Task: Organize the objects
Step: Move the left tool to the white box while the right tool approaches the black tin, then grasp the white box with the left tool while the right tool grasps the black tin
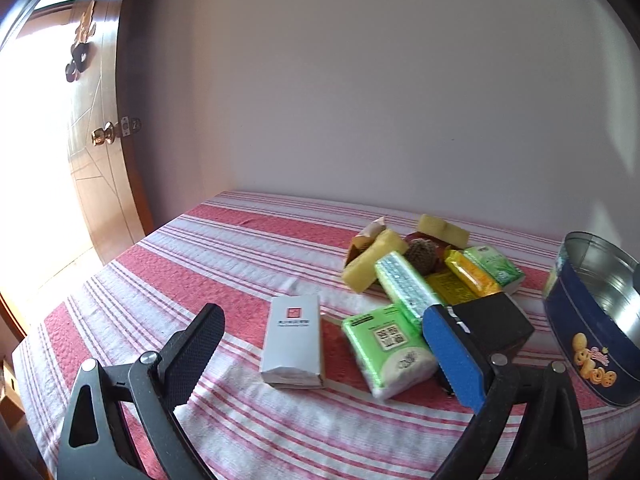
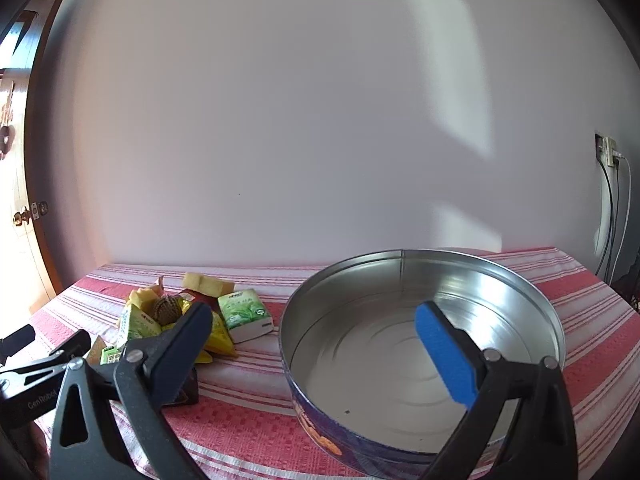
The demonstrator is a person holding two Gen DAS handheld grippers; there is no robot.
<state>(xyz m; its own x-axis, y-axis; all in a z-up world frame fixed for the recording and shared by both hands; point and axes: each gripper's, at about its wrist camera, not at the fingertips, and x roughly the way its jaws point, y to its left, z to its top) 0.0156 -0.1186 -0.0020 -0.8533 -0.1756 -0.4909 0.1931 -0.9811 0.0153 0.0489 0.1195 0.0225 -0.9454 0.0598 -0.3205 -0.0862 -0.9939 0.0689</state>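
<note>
My left gripper [image 1: 322, 314] is open and hovers low over the striped cloth, straddling a white box [image 1: 294, 338] and a green tissue pack [image 1: 390, 350]. A black box [image 1: 492, 324] lies behind its blue-padded finger. Beyond is a pile: yellow sponges [image 1: 374, 260], a long green pack [image 1: 404, 284], yellow packets [image 1: 468, 276], a brown woven ball [image 1: 422, 254] and a green tea-print pack [image 1: 496, 266]. My right gripper [image 2: 312, 312] is open and holds nothing, above the near left rim of the round blue cookie tin [image 2: 400, 254], whose metal inside is bare.
The red-and-white striped cloth [image 1: 200, 260] covers a table set against a white wall. A wooden door [image 1: 100, 140] with a brass knob stands to the left. Cables [image 2: 612, 216] hang from a wall socket at the far right. The tin [image 1: 592, 320] stands right of the pile.
</note>
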